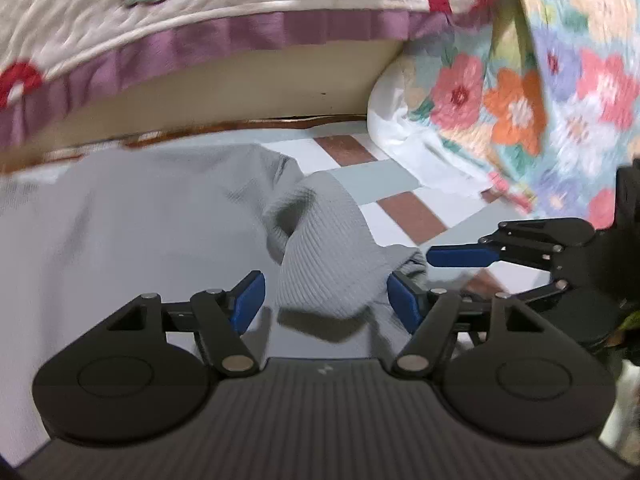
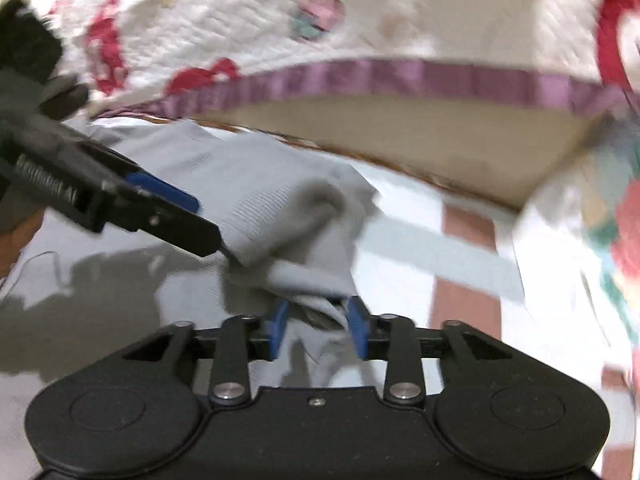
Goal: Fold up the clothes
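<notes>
right claw [image 2: 317,328]: blue pads either side of bunched grey garment [image 2: 280,216] | left claw [image 2: 180,216]: touching fold

Motion-blurred floral quilt [image 1: 560,92], edge-cropped

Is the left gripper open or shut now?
Open: the left gripper has its blue pads wide apart, with the grey garment bunched between them.

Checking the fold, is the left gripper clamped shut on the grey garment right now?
No, the left gripper stands wide open, with the grey garment lying loose between its blue pads.
</notes>
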A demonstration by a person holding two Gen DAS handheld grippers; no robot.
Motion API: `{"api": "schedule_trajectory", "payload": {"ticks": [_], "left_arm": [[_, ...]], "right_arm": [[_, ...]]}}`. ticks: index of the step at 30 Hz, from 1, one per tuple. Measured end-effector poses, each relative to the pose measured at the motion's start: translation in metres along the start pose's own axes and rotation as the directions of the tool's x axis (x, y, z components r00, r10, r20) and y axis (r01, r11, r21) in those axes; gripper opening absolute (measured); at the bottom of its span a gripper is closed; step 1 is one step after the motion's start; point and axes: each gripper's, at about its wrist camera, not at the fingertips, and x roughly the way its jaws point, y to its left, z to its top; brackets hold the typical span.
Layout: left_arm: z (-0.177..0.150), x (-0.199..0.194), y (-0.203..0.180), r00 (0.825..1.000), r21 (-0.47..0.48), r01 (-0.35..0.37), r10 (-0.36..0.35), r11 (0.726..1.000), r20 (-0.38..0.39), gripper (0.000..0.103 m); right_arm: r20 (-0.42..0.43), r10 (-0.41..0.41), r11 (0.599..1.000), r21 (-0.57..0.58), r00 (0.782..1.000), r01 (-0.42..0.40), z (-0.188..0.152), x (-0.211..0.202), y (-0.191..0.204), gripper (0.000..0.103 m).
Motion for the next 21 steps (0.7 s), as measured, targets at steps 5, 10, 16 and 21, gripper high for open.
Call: {"api": "schedule_trajectory", "payload": {"ticks": [5, 10, 16, 21], "left_arm": [[0.035, 0.003, 0.021, 0.999, -0.131, 0.017, -0.012, 0.991, 0.039, 0.006], [0.047, -0.010, 0.064, 0.983, -0.407, 0.174, -0.133, 0.897, 0.127, 0.005], [0.046, -0.018, 0.045, 0.979, -0.360, 0.199, -0.167, 0.911, 0.120, 0.004], [0.046, -0.024, 0.029, 0.974, -0.321, 0.221, -0.195, 0.921, 0.113, 0.004]], "right_arm": [[0.026, 0.057, 0.977, 0.203, 0.998, -0.061, -0.001, 0.013, -0.023, 0.066], [0.070, 0.132, 0.952, 0.270, 0.989, -0.146, -0.012, 0.017, -0.029, 0.064], [0.106, -0.067, 0.879, 0.476, 0.992, 0.009, -0.022, 0.012, -0.050, 0.060], [0.179, -0.097, 0.920, 0.392, 0.979, 0.019, -0.010, -0.002, -0.021, 0.010]]}}
